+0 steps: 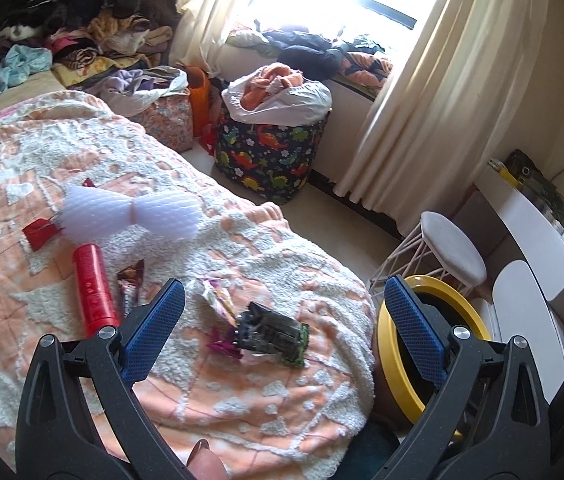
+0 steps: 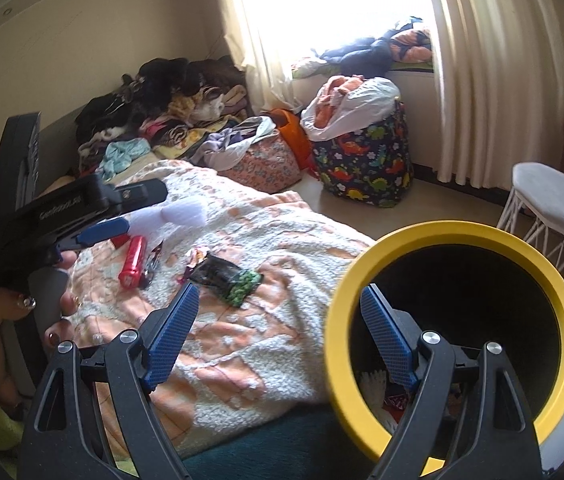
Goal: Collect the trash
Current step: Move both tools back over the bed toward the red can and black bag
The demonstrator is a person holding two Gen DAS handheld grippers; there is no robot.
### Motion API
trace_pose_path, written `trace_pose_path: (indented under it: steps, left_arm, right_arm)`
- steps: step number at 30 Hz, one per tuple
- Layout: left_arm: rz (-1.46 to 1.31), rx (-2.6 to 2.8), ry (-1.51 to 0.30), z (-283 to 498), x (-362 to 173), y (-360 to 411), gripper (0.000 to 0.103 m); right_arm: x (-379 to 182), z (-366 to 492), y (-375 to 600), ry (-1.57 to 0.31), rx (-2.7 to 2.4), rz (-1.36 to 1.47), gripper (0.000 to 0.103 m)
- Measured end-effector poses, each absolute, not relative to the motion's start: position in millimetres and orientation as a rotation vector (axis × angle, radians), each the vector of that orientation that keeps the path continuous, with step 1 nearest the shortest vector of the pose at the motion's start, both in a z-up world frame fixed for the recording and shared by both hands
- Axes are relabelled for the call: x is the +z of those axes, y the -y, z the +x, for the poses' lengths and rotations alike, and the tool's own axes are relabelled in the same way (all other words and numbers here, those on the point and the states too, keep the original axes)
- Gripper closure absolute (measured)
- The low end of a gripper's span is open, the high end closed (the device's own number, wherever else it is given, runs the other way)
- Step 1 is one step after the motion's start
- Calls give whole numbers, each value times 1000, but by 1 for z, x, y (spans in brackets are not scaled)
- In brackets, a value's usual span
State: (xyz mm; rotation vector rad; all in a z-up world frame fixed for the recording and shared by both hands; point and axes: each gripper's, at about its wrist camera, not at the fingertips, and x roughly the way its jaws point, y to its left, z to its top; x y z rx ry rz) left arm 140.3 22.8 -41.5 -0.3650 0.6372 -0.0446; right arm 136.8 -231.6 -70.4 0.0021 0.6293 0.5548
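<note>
Red tube [image 1: 94, 292] one, foam nets [image 1: 130, 216] two; both tools [image 1: 283, 316] [image 2: 282, 324] wide open, empty.

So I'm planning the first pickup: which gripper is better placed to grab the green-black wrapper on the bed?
Probably left: the left gripper hangs open over the green-black wrapper, while the right gripper straddles the yellow-rimmed bin.

On the bed [image 1: 242, 380]: wrapper [image 1: 272, 334] nearest its foot, tube [image 1: 94, 292] to the left, foam net [image 1: 130, 212] behind. Beside the bed's corner, to the right: bin [image 2: 453, 320]. Behind the bin: stool [image 2: 553, 204]. By the window wall: basket [image 1: 270, 156], with a bag [image 1: 278, 96] in it.
</note>
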Motion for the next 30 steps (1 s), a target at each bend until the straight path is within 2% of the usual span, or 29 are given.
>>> trace_pose_path:
  steps: [30]
  left_arm:
    - [-473, 124, -656, 132, -68, -110, 11]
  right_arm:
    - [-100, 163, 144, -729, 703, -221, 23]
